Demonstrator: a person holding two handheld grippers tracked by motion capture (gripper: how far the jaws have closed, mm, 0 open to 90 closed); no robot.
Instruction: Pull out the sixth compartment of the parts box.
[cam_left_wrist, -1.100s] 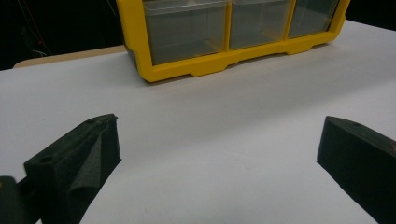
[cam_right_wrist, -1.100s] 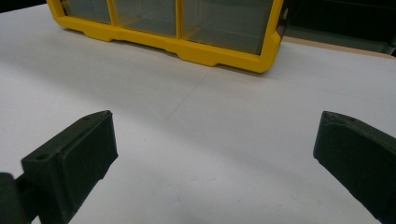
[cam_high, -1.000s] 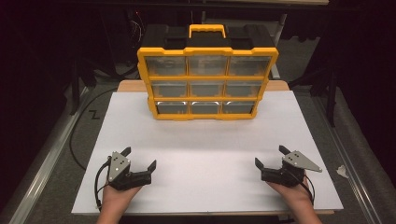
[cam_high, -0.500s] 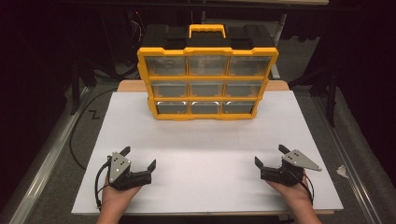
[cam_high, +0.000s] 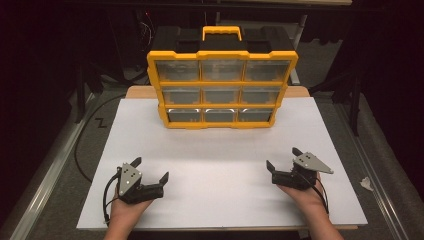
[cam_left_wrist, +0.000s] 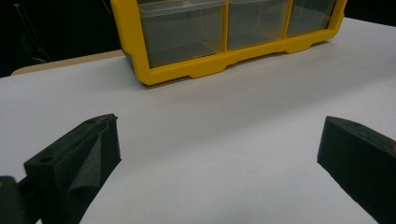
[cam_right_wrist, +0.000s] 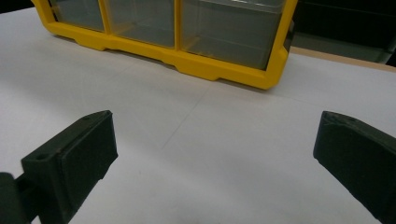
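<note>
Currently your left hand-held gripper (cam_high: 151, 170) sits low at the near left of the white-topped counter (cam_high: 220, 150), jaws spread wide with nothing between them; your right hand-held gripper (cam_high: 283, 158) mirrors it at the near right, also gaping wide and empty. Both point toward the yellow-framed plastic organiser box with clear drawers and a black back (cam_high: 221, 87), which stands upright at the far middle of the counter, well apart from both tools. Its yellow carry handle (cam_high: 221, 32) sits on top; nine drawers in three rows face you. From the left gripper view, the bottom-row drawers (cam_left_wrist: 182, 32) look see-through, and contents cannot be made out; the right gripper view gives the same read of the lower corner drawer (cam_right_wrist: 231, 32). Judgement on risks: the box stands tall on a narrow base, so a push high on the frame, or a one-sided tug on a drawer, would likely tip or slide it backward off the white sheet toward the wooden edge (cam_high: 137, 91) behind. Brace with one tool before you pull with the other. The drawer fronts look smooth and offer little lip, so wide foam pads may slip off. Closing too early on the yellow frame instead of the drawer would drag the whole box. Mind the cable (cam_high: 106, 192) trailing from your left tool; it loops near your wrist and could snag as you reach forward.
</note>
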